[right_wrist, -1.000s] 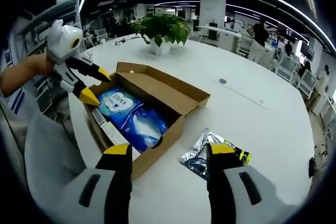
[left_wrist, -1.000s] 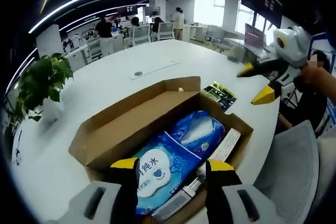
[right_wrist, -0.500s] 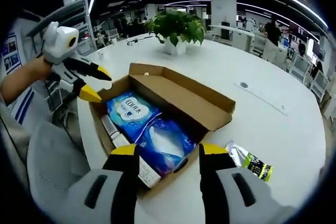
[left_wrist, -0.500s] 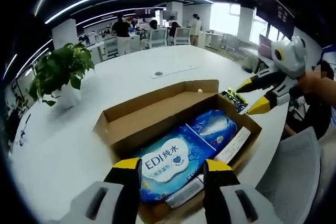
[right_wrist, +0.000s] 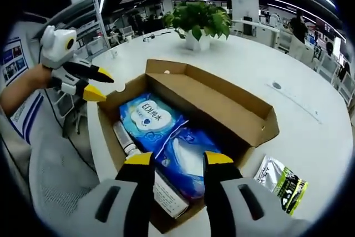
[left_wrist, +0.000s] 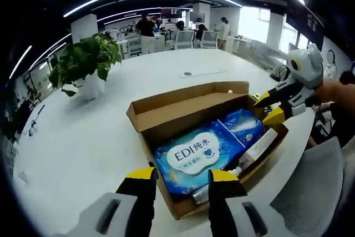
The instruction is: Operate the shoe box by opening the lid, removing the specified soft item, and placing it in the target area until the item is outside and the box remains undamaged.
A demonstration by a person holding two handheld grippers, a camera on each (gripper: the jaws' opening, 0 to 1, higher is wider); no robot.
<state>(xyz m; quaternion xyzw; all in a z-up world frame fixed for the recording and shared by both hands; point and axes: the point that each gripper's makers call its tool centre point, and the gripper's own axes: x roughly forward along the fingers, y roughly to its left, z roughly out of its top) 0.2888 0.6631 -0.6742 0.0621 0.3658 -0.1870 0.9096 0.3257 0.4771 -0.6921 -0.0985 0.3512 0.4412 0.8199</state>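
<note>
Where the left gripper view begins at its left side, a potted plant (left_wrist: 83, 65) stands on the white table (left_wrist: 83, 137), well apart from the shoe box (left_wrist: 166, 116). The box sits near the table edge with its lid folded back and its interior exposed. Inside lies a blue wet-wipe pack (left_wrist: 194, 156), touching a second blue soft pack (left_wrist: 241, 126); a white tube (left_wrist: 258, 147) runs along the near wall. The left gripper (left_wrist: 180, 177) hovers over the box's near corner, jaws set moderately apart and holding nothing. At the right, the right gripper (left_wrist: 269, 106) reaches over the far corner of the box, its yellow tips parted and empty.

In the right gripper view, the left gripper (right_wrist: 99, 83) appears at the left, held in a hand (right_wrist: 33, 79), tips spread and empty beside the box corner. The wet-wipe pack (right_wrist: 150, 117) and second soft pack (right_wrist: 186, 151) lie inside the shoe box (right_wrist: 222, 95). The right gripper (right_wrist: 173, 159) hangs above the second pack, jaws moderately apart, gripping nothing. A green-and-black packet (right_wrist: 283, 184) lies on the table (right_wrist: 310, 131) just beside the box.
</note>
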